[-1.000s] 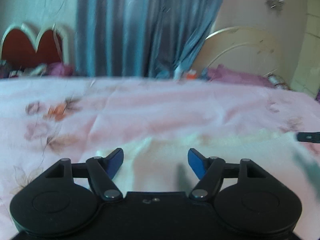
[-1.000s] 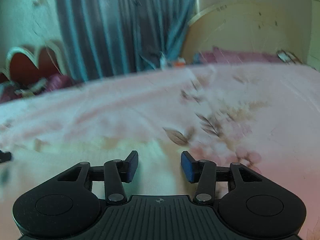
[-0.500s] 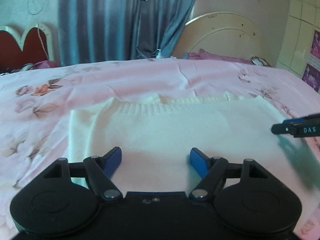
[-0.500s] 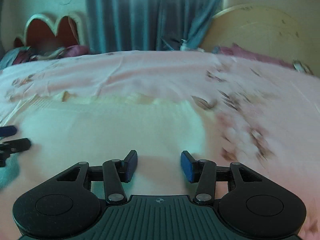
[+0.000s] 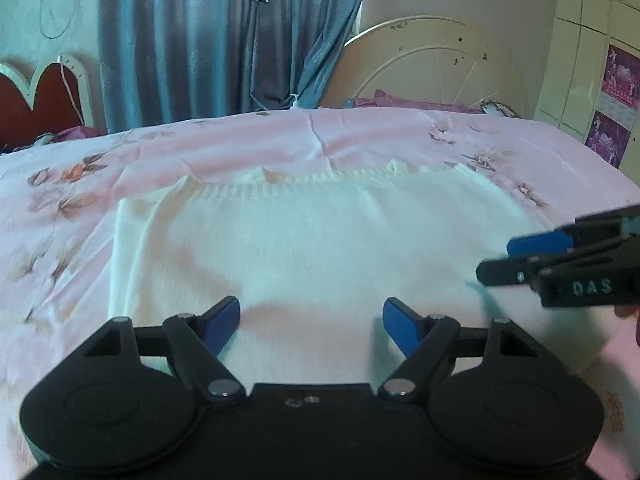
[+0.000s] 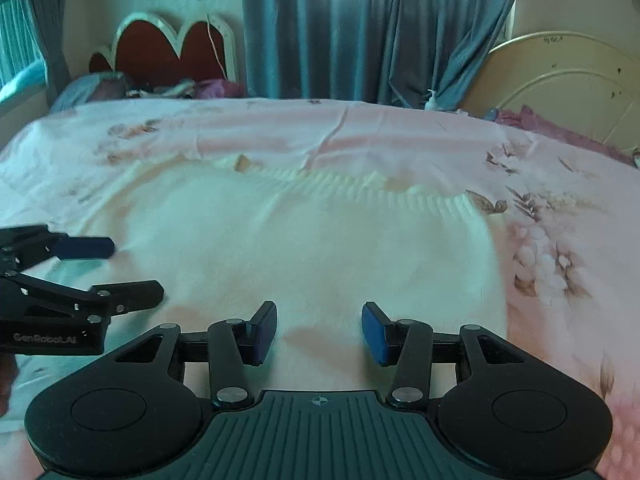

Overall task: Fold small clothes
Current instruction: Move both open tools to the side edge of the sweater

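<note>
White knit garment (image 5: 320, 240) lies flat on the pink floral bedsheet (image 5: 240, 144), roughly centre of the bed. Ribbed edge (image 5: 304, 182) is the far one, running left-right, slightly rumpled with a small tab sticking up at each end. The garment's left edge in the left wrist view shows a doubled line — a folded-in strip or sleeve, can't tell which. Right edge in the right wrist view (image 6: 490, 248) curves down cleanly against the sheet.

Left gripper (image 5: 311, 322) hangs over the near part of the garment, jaws spread wide, blue pads (image 5: 222, 322) well apart, nothing between them but the knit below. Contact with the fabric: can't tell.

Right gripper (image 6: 319, 330) — also over the near part, toward the garment's right side, jaws parted at a moderate gap, nothing pinched. It shows at the right edge of the left wrist view (image 5: 500, 260), fingers pointing in across the garment; the left one likewise shows at the left edge of the right wrist view (image 6: 134, 268). The two sit side by side, apart, not touching.

Room: bare sheet all round the garment, widest on the far side up to the bed's far edge. Beyond that, blue-grey curtain (image 5: 224, 40), a red scalloped headboard (image 6: 168, 52) on the left, a cream round panel (image 5: 436, 68) on the right. Sheet has a crease (image 5: 320, 136) running toward the ribbed edge.
</note>
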A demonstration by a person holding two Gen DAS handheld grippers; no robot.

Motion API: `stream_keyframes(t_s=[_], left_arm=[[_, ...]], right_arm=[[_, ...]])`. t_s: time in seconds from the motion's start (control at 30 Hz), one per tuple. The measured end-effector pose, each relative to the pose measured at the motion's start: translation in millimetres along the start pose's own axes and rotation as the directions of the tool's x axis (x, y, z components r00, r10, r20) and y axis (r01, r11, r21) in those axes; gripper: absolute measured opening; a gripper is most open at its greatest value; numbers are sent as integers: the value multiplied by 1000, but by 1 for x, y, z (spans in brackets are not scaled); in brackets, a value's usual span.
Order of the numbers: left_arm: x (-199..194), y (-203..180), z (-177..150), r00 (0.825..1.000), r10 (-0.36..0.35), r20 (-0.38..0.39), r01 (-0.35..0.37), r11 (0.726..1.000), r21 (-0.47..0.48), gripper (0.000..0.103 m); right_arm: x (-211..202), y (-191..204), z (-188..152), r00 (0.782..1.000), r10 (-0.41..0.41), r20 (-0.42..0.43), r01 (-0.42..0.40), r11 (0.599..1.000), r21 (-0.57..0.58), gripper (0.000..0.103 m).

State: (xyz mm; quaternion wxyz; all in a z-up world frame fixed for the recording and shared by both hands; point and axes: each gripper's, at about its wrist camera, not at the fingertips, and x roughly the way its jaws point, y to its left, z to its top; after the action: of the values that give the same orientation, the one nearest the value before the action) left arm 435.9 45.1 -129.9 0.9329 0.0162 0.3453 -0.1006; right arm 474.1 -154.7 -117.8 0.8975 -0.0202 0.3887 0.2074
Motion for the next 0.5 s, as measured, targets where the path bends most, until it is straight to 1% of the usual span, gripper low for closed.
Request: stream_keyframes(t_s=[0.07,0.1,0.17,0.2,0.3,0.37,0.5], left_arm=[[-4,-5,-8,1000,3,-9,-3,1000,-12,76],[-5,-8,-11,1000,2,-16,-2,1000,-21,76],[-9,-13,-18,1000,12,-28,-13,999,-29,71],[-11,-15,-21,999,19,-34,-20,999,-30,70],[-19,-15,-28,999,29,-38,-30,999,-32,71],[-25,-13,-33,998,50,-43,-51,999,-20,72],[-41,6,-47,995,83,-48,-85,995,-45,72]], right_arm=[[-2,20,-13,999,32,-12,-32,999,-37,47],[-5,26,-19,999,35,-23,-36,998,-55,47],[-8,38,-31,999,32,-27,-34,997,-64,47],[-10,41,-36,999,25,-22,-26,998,-65,47],[-18,40,-42,999,35,-27,-37,997,-70,47],[-26,32,-47,999,1,-32,-3,998,-66,47],[-49,-6,-59,992,-121,-47,121,993,6,47]])
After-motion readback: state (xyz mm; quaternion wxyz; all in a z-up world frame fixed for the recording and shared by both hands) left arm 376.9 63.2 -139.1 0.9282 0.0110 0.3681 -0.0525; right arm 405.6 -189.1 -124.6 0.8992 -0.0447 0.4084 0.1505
